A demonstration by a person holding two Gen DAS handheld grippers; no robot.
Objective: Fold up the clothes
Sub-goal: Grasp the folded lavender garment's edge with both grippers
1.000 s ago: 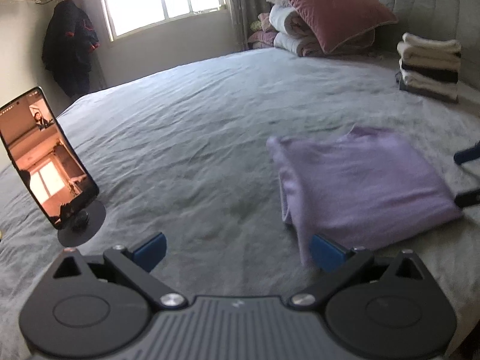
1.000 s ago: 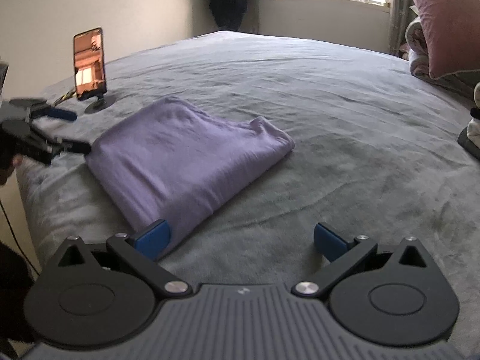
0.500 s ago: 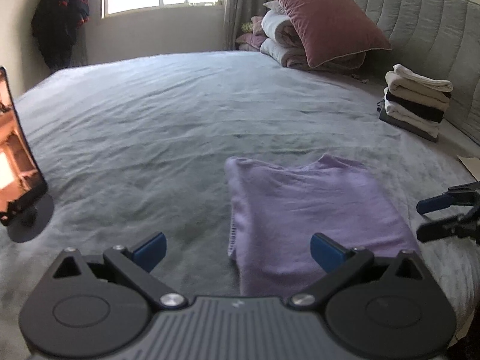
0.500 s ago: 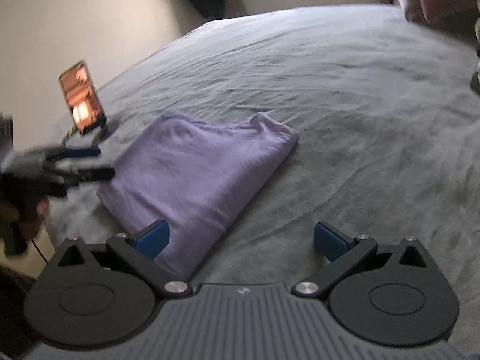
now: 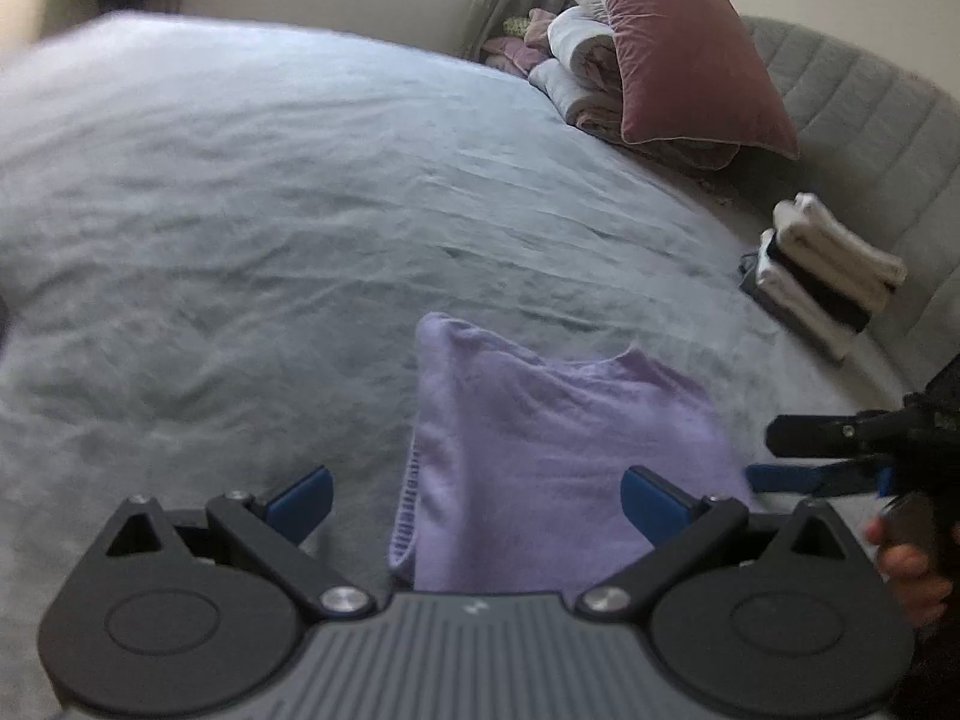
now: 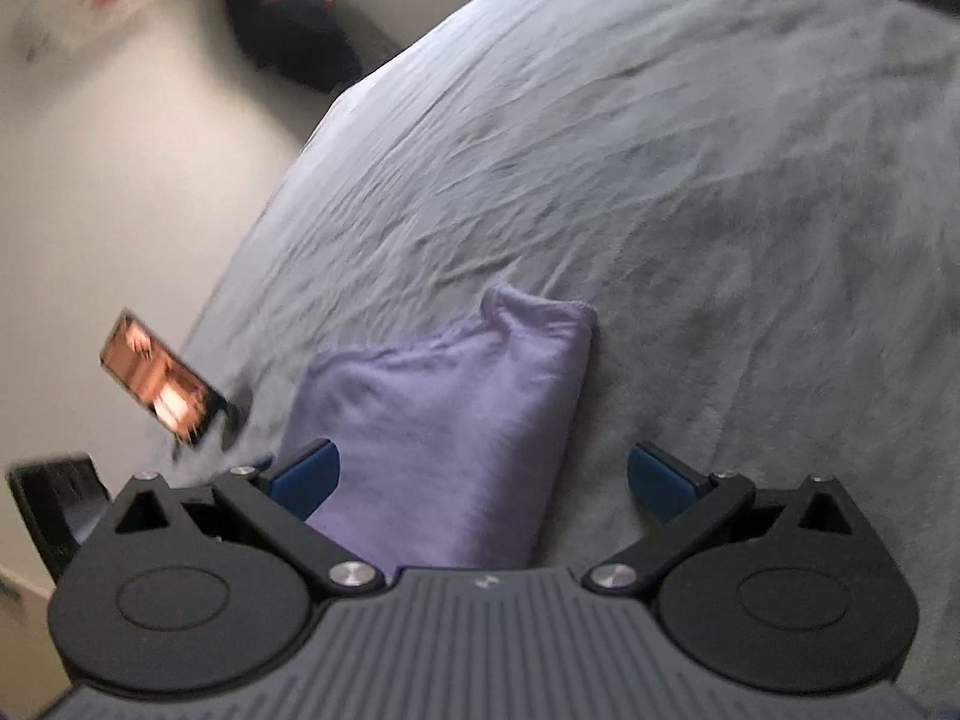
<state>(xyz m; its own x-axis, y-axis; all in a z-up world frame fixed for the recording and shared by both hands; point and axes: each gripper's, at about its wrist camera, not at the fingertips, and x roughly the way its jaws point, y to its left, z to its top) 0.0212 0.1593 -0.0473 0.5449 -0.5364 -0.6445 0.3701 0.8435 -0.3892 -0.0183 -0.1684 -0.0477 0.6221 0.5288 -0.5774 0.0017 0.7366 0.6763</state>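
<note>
A folded lilac sweater (image 5: 552,450) lies flat on the grey bedspread (image 5: 240,210), near the bed's front edge. My left gripper (image 5: 474,495) hovers open just above its near end, nothing between the fingers. In the right wrist view the same sweater (image 6: 444,420) runs away from my right gripper (image 6: 480,477), which is open over its near part. The right gripper (image 5: 774,453) also shows at the right edge of the left wrist view, beside the sweater's side, with a hand (image 5: 906,564) on its handle.
A stack of folded clothes (image 5: 822,276) sits by the padded headboard (image 5: 870,120). A pink pillow (image 5: 684,54) leans on rolled bedding. A phone on a stand (image 6: 165,384) stands near the bed's edge, and a dark jacket (image 6: 294,30) hangs on the wall.
Both grippers have swung in over the sweater's near end and tilted. The phone has left the left wrist view. The sweater has not moved.
</note>
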